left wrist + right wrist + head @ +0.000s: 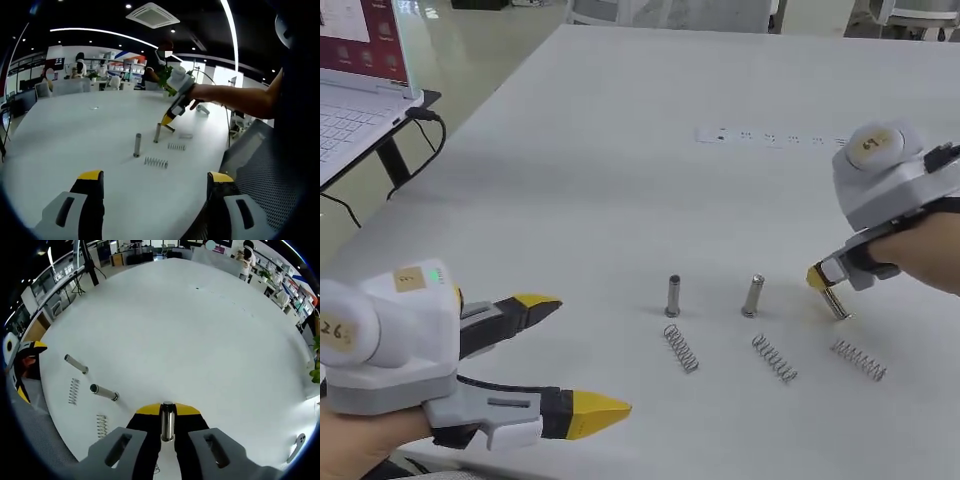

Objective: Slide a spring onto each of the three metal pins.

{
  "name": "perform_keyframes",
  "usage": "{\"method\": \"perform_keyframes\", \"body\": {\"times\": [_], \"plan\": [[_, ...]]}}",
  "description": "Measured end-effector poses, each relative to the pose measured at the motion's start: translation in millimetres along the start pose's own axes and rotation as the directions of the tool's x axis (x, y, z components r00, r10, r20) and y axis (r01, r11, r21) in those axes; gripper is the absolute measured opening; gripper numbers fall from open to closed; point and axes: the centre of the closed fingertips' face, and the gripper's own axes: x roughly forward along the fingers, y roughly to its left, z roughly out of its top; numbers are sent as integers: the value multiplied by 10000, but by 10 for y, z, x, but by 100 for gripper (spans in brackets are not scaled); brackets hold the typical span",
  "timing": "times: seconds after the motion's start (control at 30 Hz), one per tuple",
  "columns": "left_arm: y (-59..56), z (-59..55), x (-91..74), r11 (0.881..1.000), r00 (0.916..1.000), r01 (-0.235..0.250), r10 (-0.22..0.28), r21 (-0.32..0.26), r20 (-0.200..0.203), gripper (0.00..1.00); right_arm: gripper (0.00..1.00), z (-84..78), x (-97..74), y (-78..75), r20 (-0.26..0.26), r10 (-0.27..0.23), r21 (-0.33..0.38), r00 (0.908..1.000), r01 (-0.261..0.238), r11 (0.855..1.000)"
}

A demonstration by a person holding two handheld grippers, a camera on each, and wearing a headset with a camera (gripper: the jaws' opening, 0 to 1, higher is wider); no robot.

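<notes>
Two metal pins stand upright on the white table. A third pin leans with its base on the table, and my right gripper is shut on its upper end. That pin shows between the right gripper's yellow tips. Three springs lie flat, one in front of each pin. My left gripper hovers open at the near left edge, holding nothing. In its own view, the left gripper faces the pins and springs.
An open laptop stands on a stand beyond the table's left edge, with a cable hanging down. A pale strip lies on the table behind the pins. Chairs stand past the far edge. The table's near edge runs close under the left gripper.
</notes>
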Motion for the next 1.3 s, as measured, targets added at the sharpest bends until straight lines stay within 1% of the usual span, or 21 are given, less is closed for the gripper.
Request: {"method": "perform_keyframes", "body": {"times": [0.1, 0.23, 0.3, 0.47, 0.8, 1.17, 1.3], "plan": [[-3, -1, 4, 10000, 10000, 30, -30, 6, -6, 81, 5, 7, -69, 4, 163, -72, 46, 9998, 71, 10000], [-9, -2, 4, 10000, 10000, 59, -59, 23, -23, 81, 5, 40, -114, -7, 315, -81, 104, 9995, 78, 9999], [-9, -2, 4, 10000, 10000, 61, -61, 28, -25, 81, 5, 46, -107, -23, 344, -89, 125, 9994, 85, 9999], [-7, -3, 6, 10000, 10000, 86, -85, 44, -40, 81, 5, 75, -168, -10, 529, -131, 115, 9985, 125, 9999], [-3, 2, 3, 9999, 10000, 91, -91, 84, -40, 81, 5, 32, -211, 10, 623, -177, 112, 9979, 170, 9998], [0, -2, 3, 9999, 9999, 114, -113, 88, -75, 81, 6, -18, -265, 6, 684, -228, -189, 9974, 242, 9995], [0, -4, 3, 9999, 9999, 115, -114, 95, -87, 81, 6, -43, -287, 23, 664, -224, -399, 9975, 251, 9989]]}}
